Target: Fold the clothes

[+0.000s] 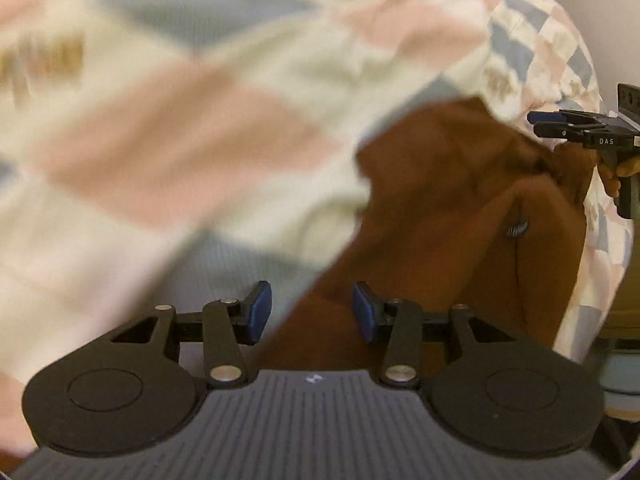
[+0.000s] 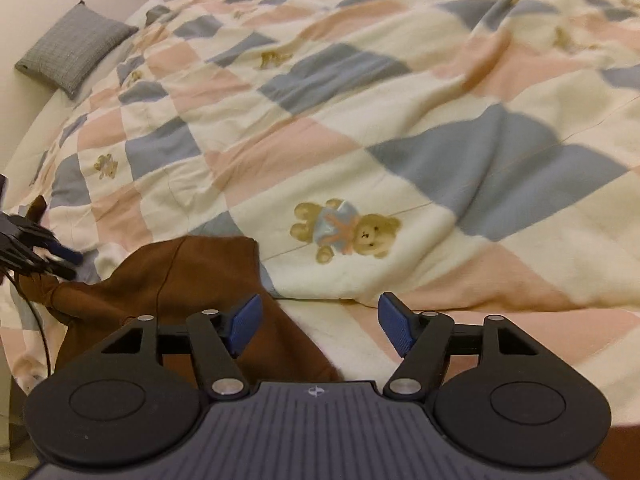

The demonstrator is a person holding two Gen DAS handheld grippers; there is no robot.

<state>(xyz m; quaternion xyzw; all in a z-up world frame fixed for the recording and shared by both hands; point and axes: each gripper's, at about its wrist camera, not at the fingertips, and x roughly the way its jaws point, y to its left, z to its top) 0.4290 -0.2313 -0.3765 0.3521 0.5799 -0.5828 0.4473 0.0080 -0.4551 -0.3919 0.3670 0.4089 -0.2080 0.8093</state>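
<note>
A brown garment (image 1: 440,200) lies crumpled on a patchwork quilt (image 1: 200,120), with a small striped label (image 1: 518,230) showing in a fold. My left gripper (image 1: 312,312) hovers close over the garment's near edge, open, its blue pads apart with only cloth beneath them. In the right wrist view the brown garment (image 2: 180,280) sits at lower left. My right gripper (image 2: 320,326) is open above its right edge and the quilt (image 2: 400,140), gripping nothing. Each gripper shows in the other's view: the right gripper (image 1: 556,126) at the far right, the left gripper (image 2: 66,262) at the left edge.
The quilt of cream, pink and blue squares with teddy bears (image 2: 344,232) covers the whole bed. A grey pillow (image 2: 76,48) lies at the far left by the wall. A hand (image 1: 618,172) holds the right gripper's handle. A dark cable (image 2: 40,328) trails below the left gripper.
</note>
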